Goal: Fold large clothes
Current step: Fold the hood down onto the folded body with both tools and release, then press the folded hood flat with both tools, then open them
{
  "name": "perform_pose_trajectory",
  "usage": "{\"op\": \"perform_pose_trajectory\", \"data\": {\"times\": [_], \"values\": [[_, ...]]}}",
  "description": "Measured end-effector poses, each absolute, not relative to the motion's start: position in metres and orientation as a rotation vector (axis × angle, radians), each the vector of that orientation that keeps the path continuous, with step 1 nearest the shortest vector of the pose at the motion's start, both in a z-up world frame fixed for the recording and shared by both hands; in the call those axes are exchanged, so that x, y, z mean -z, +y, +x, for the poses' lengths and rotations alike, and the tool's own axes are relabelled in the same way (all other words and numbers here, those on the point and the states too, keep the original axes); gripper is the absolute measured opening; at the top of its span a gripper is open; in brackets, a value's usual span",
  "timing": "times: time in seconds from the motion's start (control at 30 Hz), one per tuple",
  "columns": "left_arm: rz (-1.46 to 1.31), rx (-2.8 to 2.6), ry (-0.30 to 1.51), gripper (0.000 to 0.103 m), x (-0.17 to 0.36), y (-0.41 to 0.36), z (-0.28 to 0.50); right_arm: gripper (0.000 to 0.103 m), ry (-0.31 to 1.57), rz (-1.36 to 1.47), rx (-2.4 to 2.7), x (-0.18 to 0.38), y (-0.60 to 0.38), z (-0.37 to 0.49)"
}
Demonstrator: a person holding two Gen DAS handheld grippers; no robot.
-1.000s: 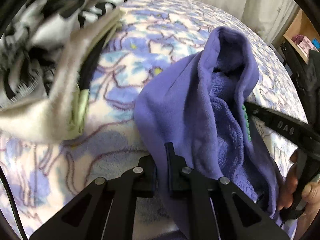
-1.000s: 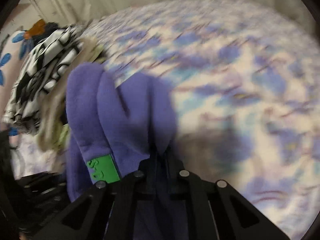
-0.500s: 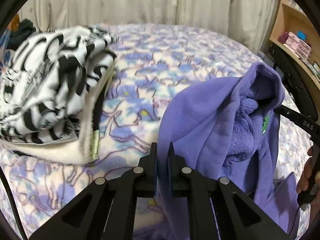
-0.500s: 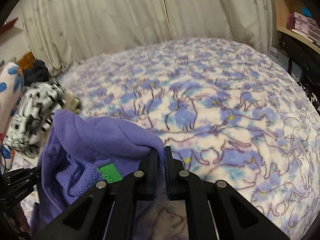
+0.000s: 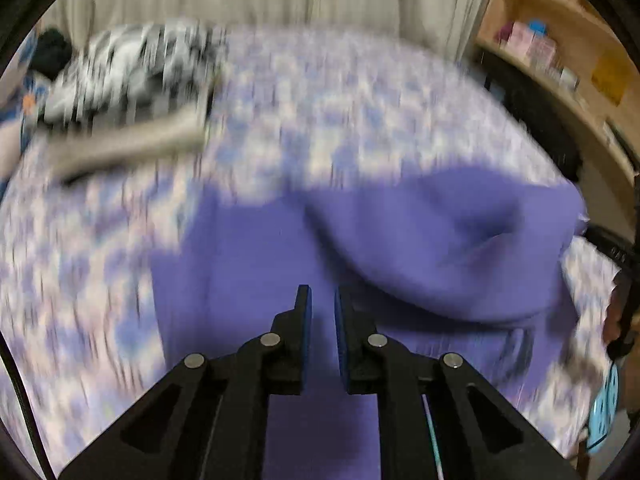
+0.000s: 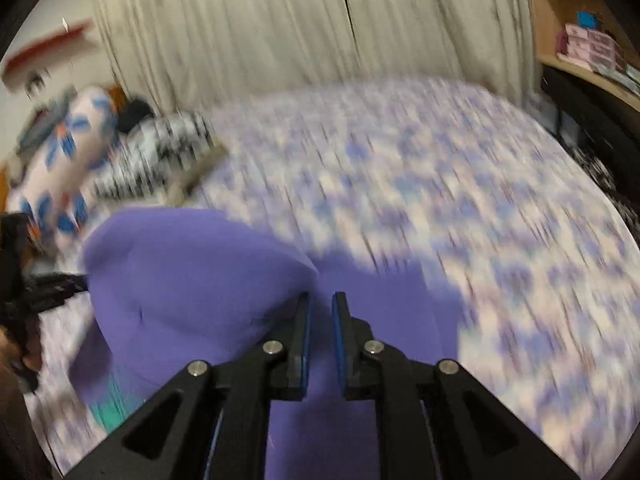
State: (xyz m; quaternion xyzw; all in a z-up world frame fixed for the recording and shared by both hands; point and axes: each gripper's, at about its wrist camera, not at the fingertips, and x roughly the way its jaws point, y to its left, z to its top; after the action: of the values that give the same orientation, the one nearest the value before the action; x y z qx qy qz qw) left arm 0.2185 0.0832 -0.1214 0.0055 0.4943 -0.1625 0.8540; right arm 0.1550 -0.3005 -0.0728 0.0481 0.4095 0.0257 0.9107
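While both views are motion-blurred, a bed covered by a purple-and-white patterned blanket (image 5: 352, 128) (image 6: 460, 208) is seen filling most of each frame, backed by cream curtains (image 6: 280, 28). The purple fleece garment (image 5: 360, 236) (image 6: 200, 280) is spread on the blanket's near part, one portion flat, another bulged up in a fold. A black-and-white patterned folded pile (image 5: 132, 76) (image 6: 160, 160) is placed at the bed's far left, well apart from the fleece. A wooden shelf (image 5: 560, 52) is seen at right. The left gripper (image 5: 322, 300) is held over the flat purple cloth, jaws parted, nothing seen pinched. The right gripper (image 6: 320, 304) is likewise released, jaws parted just beside the bulged fold.
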Motion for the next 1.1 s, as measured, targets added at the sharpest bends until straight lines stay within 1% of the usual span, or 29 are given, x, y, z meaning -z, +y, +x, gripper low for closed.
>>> {"op": "perform_pose_trajectory", "data": {"times": [0.1, 0.13, 0.17, 0.2, 0.27, 0.3, 0.33, 0.37, 0.4, 0.43, 0.47, 0.5, 0.53, 0.57, 0.63, 0.7, 0.8, 0.87, 0.97, 1.07, 1.1], "values": [[0.005, 0.323, 1.115, 0.011, 0.139, 0.091, 0.189, 0.010, 0.935, 0.235, -0.069, 0.089, -0.312, 0.125], [-0.001, 0.323, 1.127, 0.015, 0.141, 0.093, 0.179, 0.010, 0.946, 0.278, -0.072, 0.090, -0.315, 0.116], [-0.005, 0.321, 1.126, 0.021, 0.140, 0.094, 0.170, 0.010, 0.950, 0.300, -0.073, 0.090, -0.315, 0.108], [-0.009, 0.323, 1.122, 0.024, 0.138, 0.093, 0.162, 0.010, 0.953, 0.309, -0.074, 0.089, -0.313, 0.101], [-0.010, 0.341, 1.119, 0.038, 0.130, 0.089, 0.147, 0.010, 0.950, 0.311, -0.088, 0.083, -0.304, 0.087], [-0.011, 0.349, 1.115, 0.043, 0.125, 0.087, 0.142, 0.011, 0.951, 0.309, -0.098, 0.079, -0.300, 0.083], [-0.011, 0.360, 1.109, 0.051, 0.119, 0.085, 0.134, 0.013, 0.951, 0.309, -0.116, 0.076, -0.292, 0.079], [-0.011, 0.370, 1.097, 0.055, 0.111, 0.082, 0.127, 0.023, 0.948, 0.304, -0.131, 0.071, -0.285, 0.074], [-0.012, 0.378, 1.087, 0.056, 0.103, 0.078, 0.121, 0.031, 0.941, 0.295, -0.141, 0.066, -0.280, 0.069], [-0.018, 0.390, 1.074, 0.058, 0.096, 0.075, 0.116, 0.049, 0.926, 0.284, -0.156, 0.059, -0.273, 0.064], [-0.031, 0.404, 1.066, 0.065, 0.088, 0.073, 0.112, 0.059, 0.911, 0.272, -0.171, 0.053, -0.267, 0.061], [-0.045, 0.413, 1.064, 0.069, 0.084, 0.069, 0.115, 0.060, 0.897, 0.260, -0.185, 0.046, -0.260, 0.058], [-0.067, 0.424, 1.062, 0.078, 0.078, 0.066, 0.114, 0.060, 0.888, 0.254, -0.198, 0.040, -0.253, 0.058], [-0.097, 0.437, 1.059, 0.085, 0.073, 0.065, 0.114, 0.060, 0.883, 0.255, -0.209, 0.036, -0.248, 0.059], [-0.154, 0.465, 1.069, 0.088, 0.069, 0.061, 0.124, 0.061, 0.883, 0.287, -0.224, 0.029, -0.241, 0.069], [-0.243, 0.494, 1.093, 0.088, 0.072, 0.059, 0.135, 0.063, 0.890, 0.341, -0.211, 0.026, -0.241, 0.083], [-0.416, 0.536, 1.130, 0.088, 0.084, 0.056, 0.157, 0.063, 0.904, 0.437, -0.173, 0.027, -0.248, 0.115], [-0.507, 0.543, 1.140, 0.088, 0.094, 0.056, 0.170, 0.063, 0.917, 0.446, -0.136, 0.031, -0.249, 0.137], [-0.600, 0.573, 1.164, 0.088, 0.115, 0.051, 0.187, 0.063, 1.008, 0.451, -0.056, 0.052, -0.253, 0.168], [-0.624, 0.551, 1.216, 0.088, 0.139, 0.042, 0.201, 0.063, 1.095, 0.466, -0.022, 0.080, -0.261, 0.187], [-0.636, 0.556, 1.226, 0.087, 0.145, 0.040, 0.204, 0.061, 1.124, 0.477, -0.026, 0.090, -0.263, 0.191]]}}
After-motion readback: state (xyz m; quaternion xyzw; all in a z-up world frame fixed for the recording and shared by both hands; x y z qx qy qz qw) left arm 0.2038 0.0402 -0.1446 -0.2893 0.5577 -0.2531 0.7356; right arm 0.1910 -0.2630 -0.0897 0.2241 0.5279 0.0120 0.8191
